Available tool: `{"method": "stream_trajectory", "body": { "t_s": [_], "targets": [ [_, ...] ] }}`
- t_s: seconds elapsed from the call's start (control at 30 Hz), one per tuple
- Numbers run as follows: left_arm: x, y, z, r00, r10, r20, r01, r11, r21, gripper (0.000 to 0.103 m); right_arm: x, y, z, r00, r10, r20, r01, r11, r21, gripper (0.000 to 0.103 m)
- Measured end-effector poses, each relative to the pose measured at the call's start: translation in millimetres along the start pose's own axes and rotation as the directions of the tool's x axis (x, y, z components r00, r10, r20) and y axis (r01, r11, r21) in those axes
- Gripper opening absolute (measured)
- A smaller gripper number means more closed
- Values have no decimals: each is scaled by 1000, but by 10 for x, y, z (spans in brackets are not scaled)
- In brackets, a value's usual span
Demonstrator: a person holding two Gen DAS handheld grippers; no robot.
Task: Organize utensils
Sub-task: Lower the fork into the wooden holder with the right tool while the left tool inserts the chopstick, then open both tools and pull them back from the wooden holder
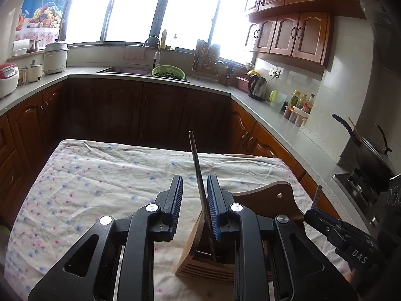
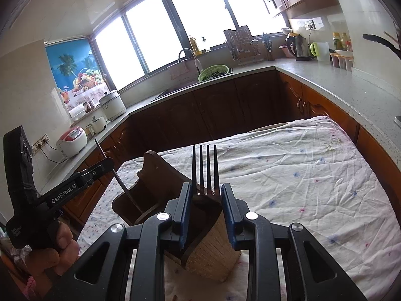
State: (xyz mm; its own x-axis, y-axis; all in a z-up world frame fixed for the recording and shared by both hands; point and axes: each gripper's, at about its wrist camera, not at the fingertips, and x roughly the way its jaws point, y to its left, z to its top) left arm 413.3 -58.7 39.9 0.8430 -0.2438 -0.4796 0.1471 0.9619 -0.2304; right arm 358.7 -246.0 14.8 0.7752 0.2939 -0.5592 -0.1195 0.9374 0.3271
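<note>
A wooden utensil holder (image 1: 260, 200) stands on a table with a floral cloth (image 1: 100, 180); it also shows in the right wrist view (image 2: 213, 245). My left gripper (image 1: 195, 193) is open above the holder; a thin metal utensil handle (image 1: 198, 170) stands in the holder and leans against the right pad. My right gripper (image 2: 206, 198) is open above the holder, and a metal fork (image 2: 205, 168) stands tines up between its pads, its handle down in the holder. The left gripper (image 2: 105, 165) also shows at the left of the right wrist view.
Kitchen counters (image 1: 288, 123) wrap around the table on three sides, with a sink and green colander (image 1: 168, 72), a kettle (image 1: 258, 86), rice cookers (image 1: 7, 79) and a wok on the stove (image 1: 368, 155). The cloth (image 2: 300, 170) lies bare to the right of the holder.
</note>
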Motion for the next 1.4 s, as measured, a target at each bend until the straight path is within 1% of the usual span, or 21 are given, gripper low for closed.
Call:
{"method": "stream_trajectory", "body": {
  "t_s": [0.07,0.1,0.13,0.17,0.2,0.27,0.3,0.33,0.37,0.43,0.47,0.5,0.53,0.57,0.63,0.7,0.77,1.03,1.23,1.33,1.4],
  "targets": [
    [-9,3,-2,1000,1,-3,-1,1000,1,23,6,-6,3,1000,0,-2,0,1000,1,28],
    [-16,6,1,1000,2,-5,-2,1000,2,27,6,-12,3,1000,-4,-2,4,1000,4,29],
    [-29,11,-1,1000,5,-4,-5,1000,3,31,3,-23,0,1000,-9,-2,9,1000,8,32],
    [-49,15,-5,1000,9,-1,-9,1000,4,38,-7,-35,-1,1000,-9,0,9,1000,14,35],
    [-74,20,-10,1000,13,3,-13,1000,6,41,-21,-50,-1,1000,-6,3,5,1000,20,35],
    [-129,33,-20,1000,18,3,-18,1000,7,45,-66,-71,2,1000,-5,11,4,1000,31,37],
    [-158,45,-28,1000,22,1,-22,1000,5,50,-96,-79,6,1000,-2,16,1,999,36,39],
    [-193,66,-42,1000,25,1,-25,1000,1,57,-130,-80,4,1000,1,20,-1,999,40,43],
    [-233,92,-58,1000,31,0,-31,1000,-5,60,-167,-81,0,1000,4,26,-5,999,44,48],
    [-323,136,-99,999,38,-6,-39,999,-17,74,-248,-68,-19,999,10,37,-12,999,48,53],
    [-375,158,-123,999,44,-10,-44,999,-23,78,-286,-59,-33,999,13,39,-15,999,48,57],
    [-429,178,-151,999,52,-16,-53,998,-30,86,-325,-52,-51,999,16,41,-18,999,48,59],
    [-489,198,-183,998,61,-20,-61,997,-36,91,-365,-42,-77,999,16,44,-19,999,49,67],
    [-556,215,-223,998,63,-21,-64,997,-38,92,-410,-32,-103,999,18,48,-21,999,50,72],
    [-695,236,-313,998,64,-20,-64,998,-28,93,-504,-16,-158,998,24,55,-27,998,52,75],
    [-825,251,-403,996,83,-24,-84,996,-14,93,-606,-5,-224,998,33,61,-37,997,61,78],
    [-958,279,-502,996,89,-29,-89,996,-10,93,-711,11,-291,997,40,70,-45,997,69,81],
    [-1432,383,-884,992,108,-70,-109,994,-19,93,-1124,106,-593,995,59,82,-64,996,64,83],
    [-1717,354,-1125,987,139,-77,-139,990,16,93,-1353,166,-862,996,59,69,-62,997,46,83],
    [-1832,384,-1229,984,157,-81,-156,988,16,93,-1451,193,-976,997,51,64,-53,998,32,83],
    [-1893,405,-1298,985,151,-88,-151,989,12,93,-1514,213,-1039,997,38,64,-40,999,20,83]
  ]
}}
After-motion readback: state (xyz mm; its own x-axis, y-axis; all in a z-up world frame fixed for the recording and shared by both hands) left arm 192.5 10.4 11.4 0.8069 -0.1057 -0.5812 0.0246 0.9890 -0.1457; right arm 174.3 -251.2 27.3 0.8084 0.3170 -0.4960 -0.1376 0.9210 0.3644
